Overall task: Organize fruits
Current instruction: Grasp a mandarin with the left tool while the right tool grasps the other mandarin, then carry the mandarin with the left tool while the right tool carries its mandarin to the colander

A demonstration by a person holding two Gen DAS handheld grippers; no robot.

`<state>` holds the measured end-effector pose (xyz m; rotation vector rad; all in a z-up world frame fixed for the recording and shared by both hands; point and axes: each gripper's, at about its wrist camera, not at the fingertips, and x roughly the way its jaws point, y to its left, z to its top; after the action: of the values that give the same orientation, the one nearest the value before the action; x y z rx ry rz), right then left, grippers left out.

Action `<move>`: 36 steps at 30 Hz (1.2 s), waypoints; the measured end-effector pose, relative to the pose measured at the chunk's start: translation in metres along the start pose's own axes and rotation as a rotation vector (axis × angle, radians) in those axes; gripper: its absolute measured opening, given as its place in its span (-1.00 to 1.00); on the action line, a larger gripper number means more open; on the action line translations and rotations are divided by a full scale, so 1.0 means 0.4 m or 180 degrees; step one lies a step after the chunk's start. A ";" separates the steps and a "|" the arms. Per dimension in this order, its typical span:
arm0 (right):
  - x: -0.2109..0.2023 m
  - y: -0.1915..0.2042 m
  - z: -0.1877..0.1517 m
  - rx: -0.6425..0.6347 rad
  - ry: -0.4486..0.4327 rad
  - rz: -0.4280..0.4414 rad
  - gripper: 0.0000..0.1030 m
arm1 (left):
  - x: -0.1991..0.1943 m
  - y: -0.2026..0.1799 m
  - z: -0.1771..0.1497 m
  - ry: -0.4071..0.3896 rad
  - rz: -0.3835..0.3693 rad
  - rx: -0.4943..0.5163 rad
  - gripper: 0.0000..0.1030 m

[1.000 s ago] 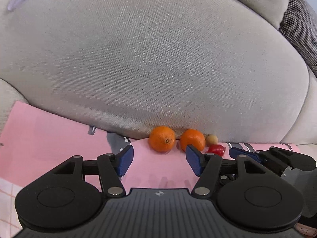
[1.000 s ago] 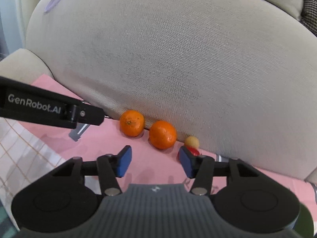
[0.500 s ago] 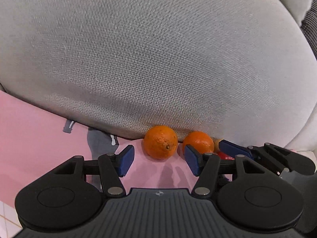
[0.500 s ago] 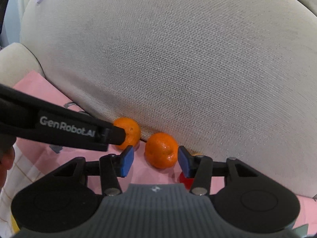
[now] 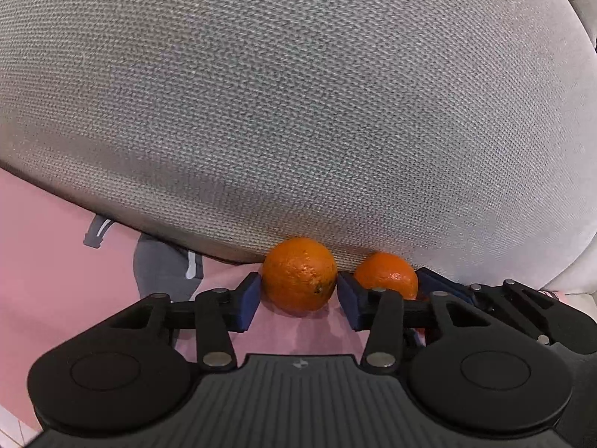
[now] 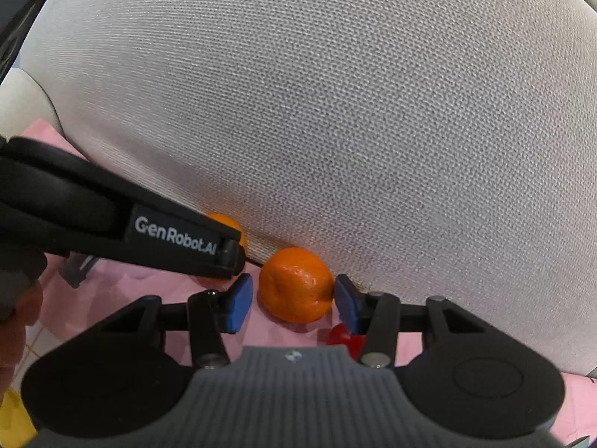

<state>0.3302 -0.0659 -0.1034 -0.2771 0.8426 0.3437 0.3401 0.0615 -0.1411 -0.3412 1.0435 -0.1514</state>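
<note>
Two oranges lie on a pink cloth against a grey cushion. My left gripper (image 5: 296,304) is open, its blue pads on either side of the left orange (image 5: 299,273), close to its skin. My right gripper (image 6: 293,306) is open around the right orange (image 6: 295,283), which also shows in the left wrist view (image 5: 386,273). The left orange is partly hidden in the right wrist view (image 6: 227,226) behind the left gripper's body (image 6: 112,224). A small red fruit (image 6: 341,336) lies under the right gripper's right finger.
The large grey cushion (image 5: 298,112) rises right behind the fruit and fills both views. The pink cloth (image 5: 56,261) with a grey print spreads to the left. A yellow object (image 6: 11,414) shows at the lower left edge of the right wrist view.
Both grippers have moved forward toward the cushion, so each orange now sits between a pair of pads. The small tan fruit is no longer visible.
</note>
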 end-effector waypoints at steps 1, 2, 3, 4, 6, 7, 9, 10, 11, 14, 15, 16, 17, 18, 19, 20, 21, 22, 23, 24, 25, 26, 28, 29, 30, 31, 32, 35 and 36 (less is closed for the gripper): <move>0.002 -0.001 0.000 0.0009 -0.0003 0.0009 -0.18 | 0.004 -0.006 -0.003 0.0001 0.0017 0.0013 -0.03; 0.005 0.001 0.000 0.0020 -0.0007 0.0017 -0.18 | 0.010 -0.013 -0.005 0.0004 0.0032 0.0032 -0.03; 0.002 -0.002 0.000 0.0028 -0.0011 0.0021 -0.18 | 0.011 -0.018 -0.007 0.0004 0.0046 0.0052 -0.04; 0.004 0.000 0.002 0.0030 -0.0020 0.0023 -0.18 | 0.011 -0.021 -0.008 0.0006 0.0058 0.0058 -0.04; 0.003 0.001 0.000 0.0014 -0.0027 0.0016 -0.18 | 0.013 -0.029 -0.011 0.0012 0.0069 0.0047 -0.04; 0.004 0.004 0.001 -0.0002 -0.0022 0.0008 -0.19 | 0.014 -0.032 -0.013 0.0018 0.0073 0.0041 -0.04; -0.018 -0.017 -0.011 0.0001 -0.0019 0.0000 -0.21 | 0.003 -0.050 -0.011 0.0009 0.0083 0.0047 -0.05; -0.022 -0.017 -0.008 0.0023 -0.0025 0.0011 -0.22 | 0.004 -0.067 0.002 -0.0007 0.0084 0.0057 -0.05; -0.031 -0.016 -0.008 0.0036 -0.0044 0.0020 -0.23 | -0.008 -0.070 0.005 -0.0026 0.0081 0.0062 -0.05; -0.057 -0.011 -0.007 -0.0029 -0.0122 0.0019 -0.23 | -0.042 -0.076 0.000 -0.0083 0.0091 0.0038 -0.06; -0.068 -0.007 -0.007 -0.0045 -0.0140 0.0020 -0.23 | -0.058 -0.077 -0.003 -0.0105 0.0106 0.0022 -0.07; -0.080 -0.005 -0.007 -0.0044 -0.0156 0.0029 -0.23 | -0.069 -0.078 -0.004 -0.0118 0.0123 0.0014 -0.08; -0.093 -0.003 -0.008 -0.0027 -0.0165 0.0046 -0.23 | -0.082 -0.082 -0.008 -0.0134 0.0144 0.0013 -0.08; -0.105 -0.001 -0.009 -0.0003 -0.0166 0.0066 -0.23 | -0.098 -0.088 -0.014 -0.0158 0.0162 0.0020 -0.09; -0.116 0.000 -0.010 0.0017 -0.0167 0.0087 -0.23 | -0.111 -0.095 -0.022 -0.0180 0.0175 0.0037 -0.09; -0.131 0.006 -0.012 0.0028 -0.0171 0.0101 -0.23 | -0.129 -0.099 -0.028 -0.0202 0.0189 0.0059 -0.09; -0.147 0.010 -0.016 0.0034 -0.0180 0.0112 -0.23 | -0.144 -0.103 -0.034 -0.0216 0.0200 0.0074 -0.09; -0.159 0.010 -0.018 0.0038 -0.0191 0.0123 -0.23 | -0.157 -0.109 -0.041 -0.0226 0.0211 0.0089 -0.09; -0.175 0.009 -0.021 0.0038 -0.0203 0.0138 -0.23 | -0.193 -0.085 -0.038 -0.0233 0.0221 0.0099 -0.09; -0.189 0.010 -0.025 0.0037 -0.0213 0.0151 -0.23 | -0.207 -0.088 -0.046 -0.0240 0.0234 0.0107 -0.10; -0.198 0.007 -0.025 0.0039 -0.0220 0.0164 -0.23 | -0.223 -0.092 -0.055 -0.0247 0.0246 0.0114 -0.10; -0.216 0.010 -0.029 0.0043 -0.0226 0.0179 -0.23 | -0.252 -0.074 -0.066 -0.0254 0.0244 0.0118 -0.10; -0.245 0.006 -0.040 0.0065 -0.0243 0.0210 -0.23 | -0.285 -0.085 -0.089 -0.0271 0.0223 0.0143 -0.10; -0.257 0.003 -0.044 0.0079 -0.0251 0.0223 -0.23 | -0.296 -0.090 -0.097 -0.0274 0.0214 0.0158 -0.10; -0.275 0.002 -0.050 0.0095 -0.0260 0.0233 -0.23 | -0.311 -0.096 -0.108 -0.0275 0.0205 0.0170 -0.10; -0.291 -0.001 -0.057 0.0110 -0.0270 0.0240 -0.23 | -0.323 -0.102 -0.117 -0.0274 0.0195 0.0173 -0.10; -0.303 -0.008 -0.063 0.0121 -0.0277 0.0242 -0.23 | -0.332 -0.113 -0.130 -0.0275 0.0178 0.0174 -0.10; -0.352 -0.011 -0.095 0.0152 -0.0293 0.0234 -0.23 | -0.378 -0.127 -0.153 -0.0286 0.0131 0.0184 -0.10; -0.365 -0.016 -0.104 0.0165 -0.0298 0.0222 -0.23 | -0.388 -0.133 -0.162 -0.0293 0.0126 0.0195 -0.10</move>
<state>0.2145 -0.1143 -0.0175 -0.1822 0.7692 0.3965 0.2087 0.0421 -0.0252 -0.2692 0.9521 -0.1307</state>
